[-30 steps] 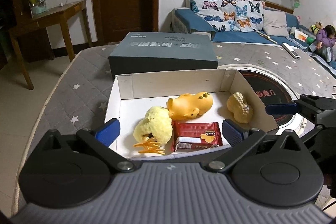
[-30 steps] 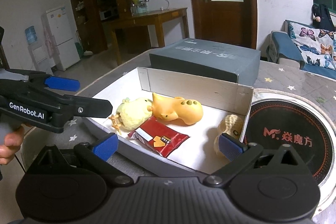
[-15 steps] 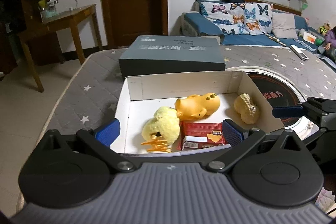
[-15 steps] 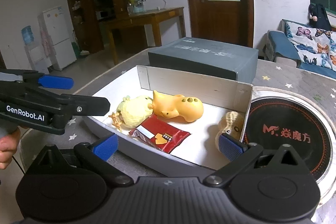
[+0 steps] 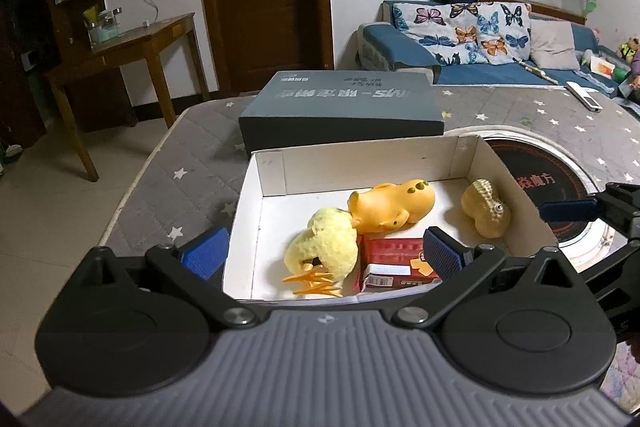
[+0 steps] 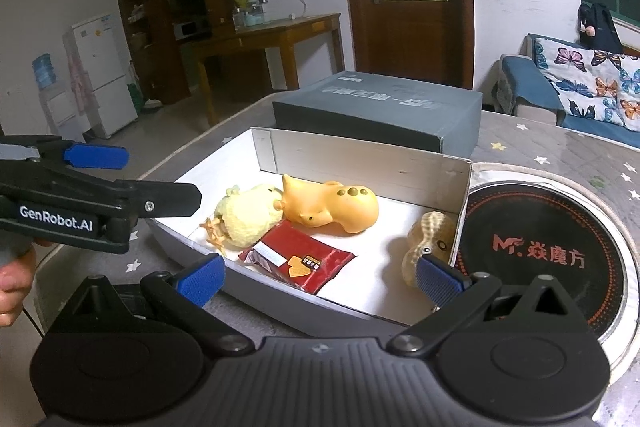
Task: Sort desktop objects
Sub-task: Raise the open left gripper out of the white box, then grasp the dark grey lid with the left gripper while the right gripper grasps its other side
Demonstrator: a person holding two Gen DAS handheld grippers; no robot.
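Left gripper hides red packet's corner.

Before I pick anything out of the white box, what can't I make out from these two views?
- Red snack packet: left wrist view, near end covered by the left gripper.
- Peanut toy: right wrist view, lower part behind the right gripper.
- Dark grey box: lid lettering too blurred to read in both views.
- Fluffy chick: its face is turned away.

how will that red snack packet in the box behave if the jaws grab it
The red snack packet looks like thin glossy film, so probably light, crinkly and a bit slippery. It lies flat on the white box floor, so pinching an edge may be awkward. It leans against the fluffy chick toy, which might shift.
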